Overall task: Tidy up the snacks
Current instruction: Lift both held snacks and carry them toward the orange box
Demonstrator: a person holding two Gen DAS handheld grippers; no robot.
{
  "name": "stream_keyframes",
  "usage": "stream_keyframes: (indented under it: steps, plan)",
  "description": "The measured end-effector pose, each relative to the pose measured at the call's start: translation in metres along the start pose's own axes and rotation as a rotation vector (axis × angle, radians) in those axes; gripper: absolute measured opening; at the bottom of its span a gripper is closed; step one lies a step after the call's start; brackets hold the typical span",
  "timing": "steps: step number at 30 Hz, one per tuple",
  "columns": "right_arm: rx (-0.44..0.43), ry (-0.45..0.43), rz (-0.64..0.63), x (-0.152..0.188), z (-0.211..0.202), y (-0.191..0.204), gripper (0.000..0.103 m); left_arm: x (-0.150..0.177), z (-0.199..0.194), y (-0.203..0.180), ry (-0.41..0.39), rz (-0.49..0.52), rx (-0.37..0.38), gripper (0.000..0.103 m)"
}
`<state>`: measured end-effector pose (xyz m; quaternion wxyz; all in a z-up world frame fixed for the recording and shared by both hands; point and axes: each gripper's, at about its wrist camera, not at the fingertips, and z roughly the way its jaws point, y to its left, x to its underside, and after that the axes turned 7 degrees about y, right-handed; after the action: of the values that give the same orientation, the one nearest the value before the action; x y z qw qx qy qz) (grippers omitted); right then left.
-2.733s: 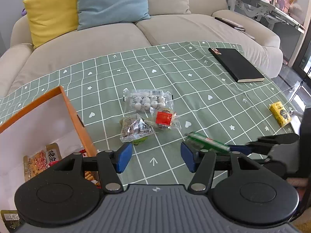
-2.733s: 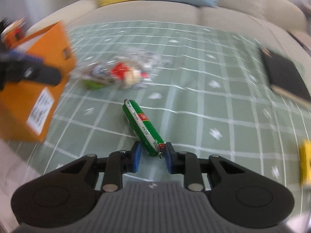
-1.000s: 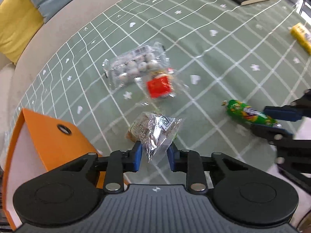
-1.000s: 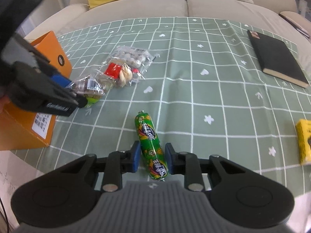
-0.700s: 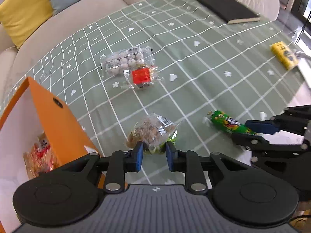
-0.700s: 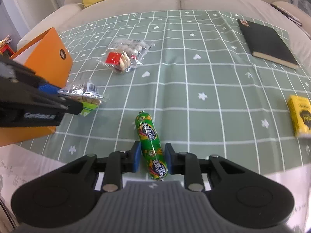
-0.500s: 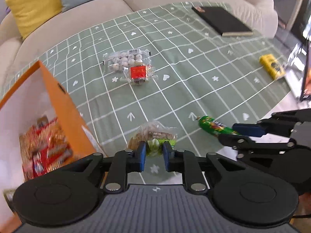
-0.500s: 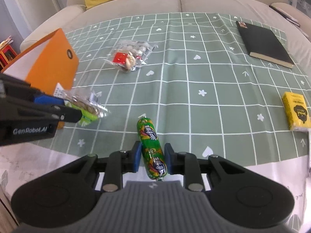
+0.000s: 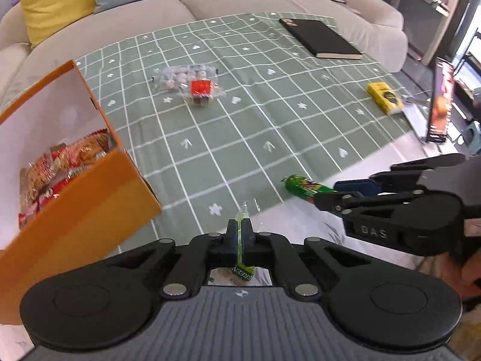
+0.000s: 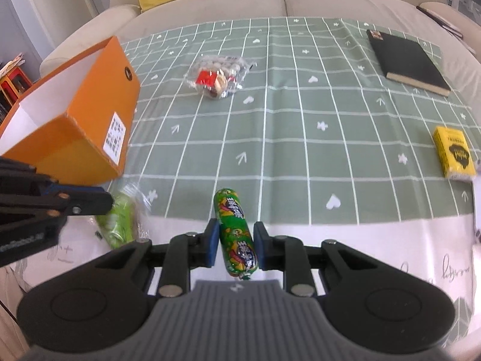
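My left gripper [image 9: 239,234] is shut tight on the thin edge of a clear and green snack packet [image 9: 244,270], which hangs under it by the table's near edge. From the right wrist view the same packet [image 10: 120,219] dangles from the left gripper [image 10: 102,201]. My right gripper [image 10: 236,240] is shut on a green sausage stick [image 10: 233,219], held clear of the cloth. The sausage stick [image 9: 303,185] and right gripper [image 9: 339,192] show at the right. An open orange box [image 9: 90,198] with red packets stands at the left. Two clear snack packets [image 9: 192,82] lie mid-cloth.
A black notebook [image 10: 405,60] lies at the far right of the green checked cloth [image 10: 300,120], and a yellow pack [image 10: 454,152] sits near the right edge. The sofa [image 10: 270,3] with yellow and blue cushions runs behind. The orange box [image 10: 84,132] stands left.
Both grippers have risen and drawn back to the table's near edge with their snacks. The left jaws have squeezed closer on the packet. The orange box's inside has come into view.
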<state>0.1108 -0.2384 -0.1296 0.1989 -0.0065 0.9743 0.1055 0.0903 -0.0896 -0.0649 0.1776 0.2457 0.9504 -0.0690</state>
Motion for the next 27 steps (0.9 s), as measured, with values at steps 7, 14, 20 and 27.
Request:
stream_keyframes:
  steps: [7, 14, 20, 27]
  plan:
    - [-0.017, -0.003, -0.038, 0.013, 0.005, 0.004, 0.021, 0.022, -0.006, 0.012, -0.071, -0.086, 0.069, 0.058]
    - [-0.029, 0.017, -0.043, 0.018, 0.014, 0.002, 0.022, 0.025, 0.008, 0.018, -0.062, -0.158, 0.114, 0.077]
    - [-0.03, 0.023, -0.053, 0.018, 0.014, 0.0, 0.027, 0.028, 0.031, 0.002, 0.002, -0.039, 0.017, 0.078]
    - [-0.02, 0.024, -0.071, 0.019, 0.017, 0.003, 0.026, 0.034, 0.049, 0.007, 0.052, -0.059, -0.01, 0.058]
